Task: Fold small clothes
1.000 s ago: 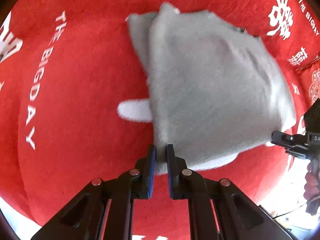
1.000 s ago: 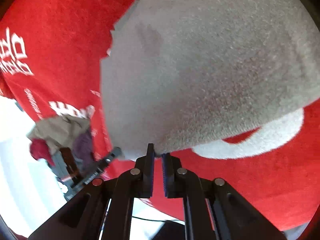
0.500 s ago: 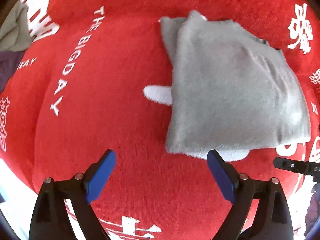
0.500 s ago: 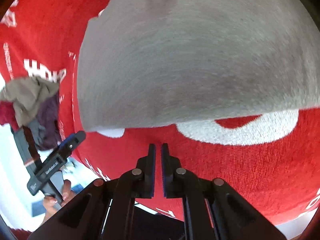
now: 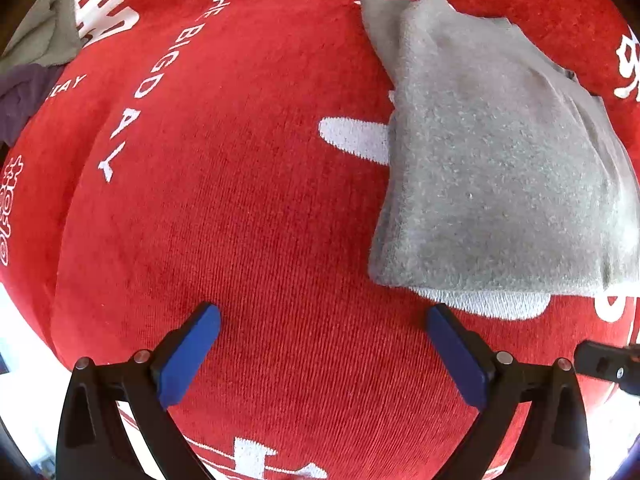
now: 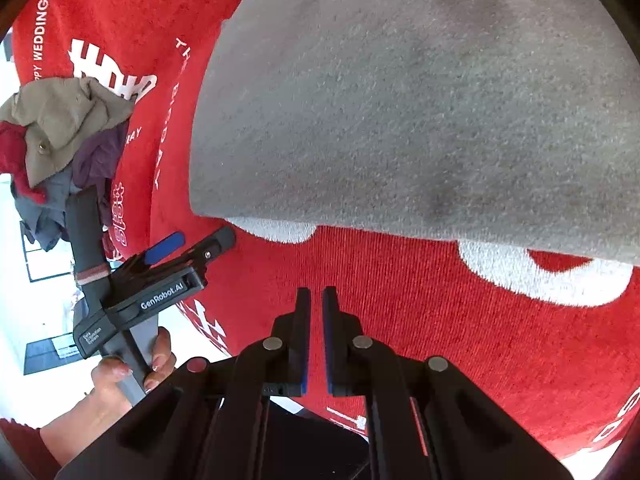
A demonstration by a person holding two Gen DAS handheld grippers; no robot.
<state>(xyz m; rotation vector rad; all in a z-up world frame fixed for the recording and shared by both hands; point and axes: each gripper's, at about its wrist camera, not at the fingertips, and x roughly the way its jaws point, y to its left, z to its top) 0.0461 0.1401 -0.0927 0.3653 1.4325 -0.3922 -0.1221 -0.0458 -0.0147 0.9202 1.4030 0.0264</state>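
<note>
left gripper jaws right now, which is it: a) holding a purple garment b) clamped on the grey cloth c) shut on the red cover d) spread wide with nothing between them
d: in the left wrist view the left gripper has its blue-padded jaws spread far apart over the bare red cover, and the folded grey cloth lies apart from them, untouched.

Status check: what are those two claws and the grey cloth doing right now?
Left gripper open, empty. Right gripper shut, empty. Grey garment folded, flat on red cloth. Nothing in the way.
</note>
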